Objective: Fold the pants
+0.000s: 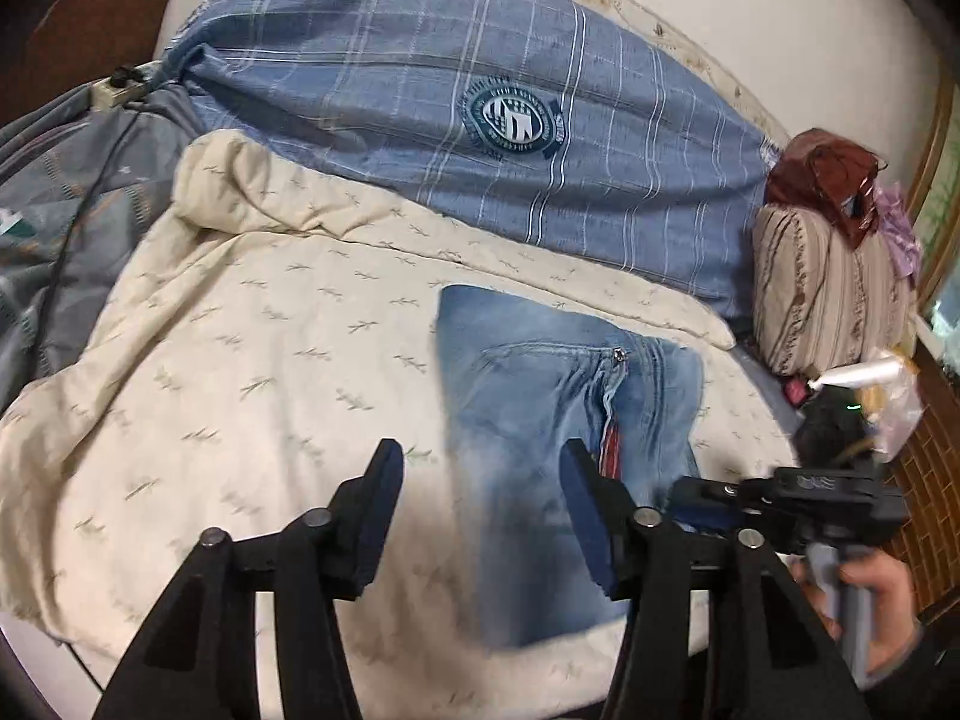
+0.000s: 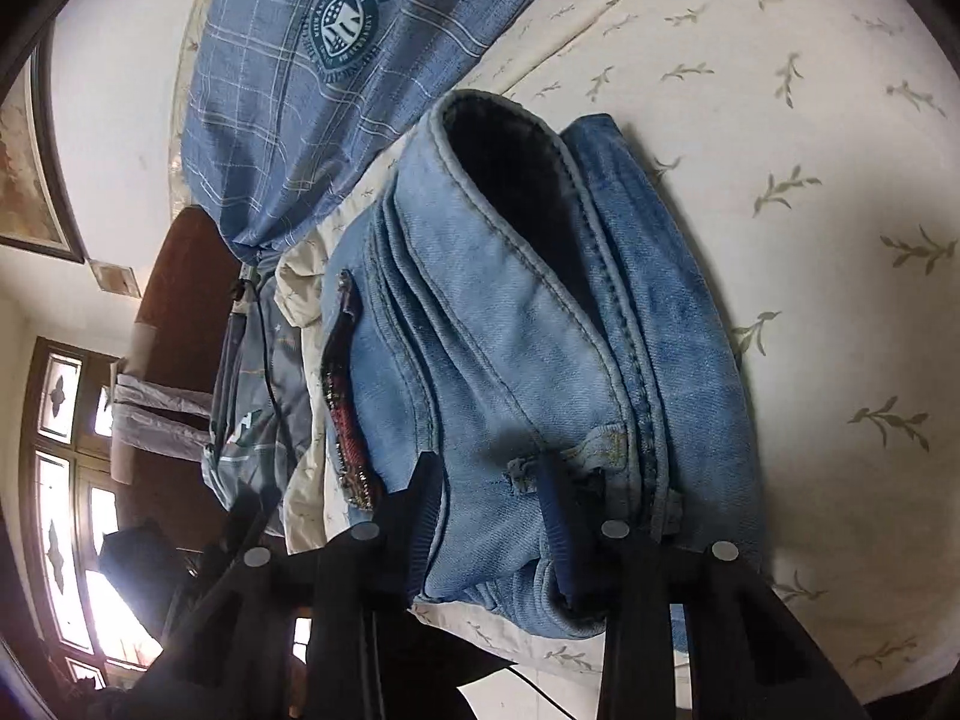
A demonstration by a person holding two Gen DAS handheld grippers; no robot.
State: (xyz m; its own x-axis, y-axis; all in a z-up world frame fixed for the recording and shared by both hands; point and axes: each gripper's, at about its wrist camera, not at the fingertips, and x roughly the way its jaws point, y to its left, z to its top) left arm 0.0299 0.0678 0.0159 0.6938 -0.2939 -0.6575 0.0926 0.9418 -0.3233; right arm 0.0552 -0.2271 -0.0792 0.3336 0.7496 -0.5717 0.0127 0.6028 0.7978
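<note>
Cream bedding printed with small leaf sprigs formed the work surface, with one blue plaid pillow behind it and one striped cushion at the far right. I found one pair of faded blue jeans lying on that bedding, already gathered into a compact stack of layers. My left gripper hovered above the near part of the jeans with its fingers spread wide and nothing between them. My right gripper sat at the edge of the stack with one finger on each side of a band of denim layers; the jaws were set apart by the thickness of cloth between them, and I judged them to be pinching the jeans, though how firmly I could not tell. In the right wrist view the jeans showed one open hem or waist opening with a dark interior, and one red patterned trim strip along a seam. I judged the denim to be moderately heavy, limp rather than stiff, and not slippery, so the layers should stay together if gripped through the full stack. I judged the thick stitched seams and hems the soundest places to take hold, since single thin layers would slide apart.
</note>
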